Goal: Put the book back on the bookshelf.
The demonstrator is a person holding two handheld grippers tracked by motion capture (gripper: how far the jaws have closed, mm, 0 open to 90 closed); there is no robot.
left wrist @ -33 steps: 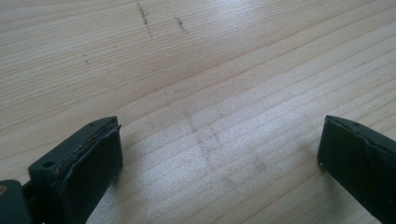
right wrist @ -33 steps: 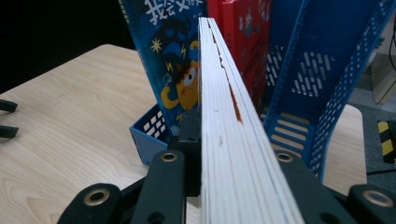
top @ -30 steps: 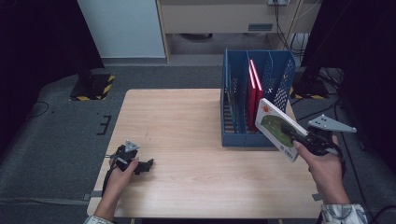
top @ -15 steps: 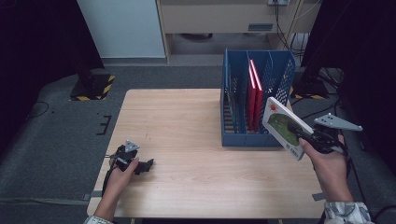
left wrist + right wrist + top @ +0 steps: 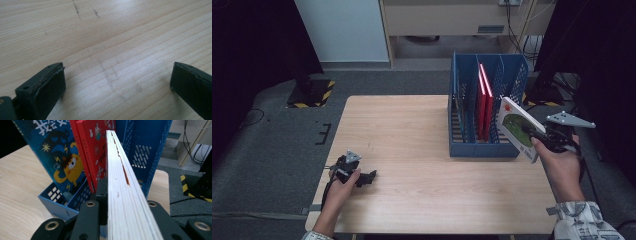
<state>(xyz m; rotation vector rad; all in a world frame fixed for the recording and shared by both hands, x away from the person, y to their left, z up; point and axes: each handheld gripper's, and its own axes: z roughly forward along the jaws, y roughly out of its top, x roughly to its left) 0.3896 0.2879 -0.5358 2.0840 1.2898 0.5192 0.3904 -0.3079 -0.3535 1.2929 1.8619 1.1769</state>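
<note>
The table [image 5: 412,130] is pale wood grain, matt, faintly scuffed. The rack [image 5: 464,85] is blue perforated plastic with a slight sheen. The book [image 5: 122,195] has white paper page edges, its cover [image 5: 517,127] glossy. The jaws are matt black plastic with rubbery pads [image 5: 53,85]

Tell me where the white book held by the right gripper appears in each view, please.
High view: the white book is at right, beside the blue rack, in the right gripper.
Right gripper view: its page edge runs up the centre.
Left gripper view: bare table, open jaws.
Shared landmark: the blue rack.
</note>
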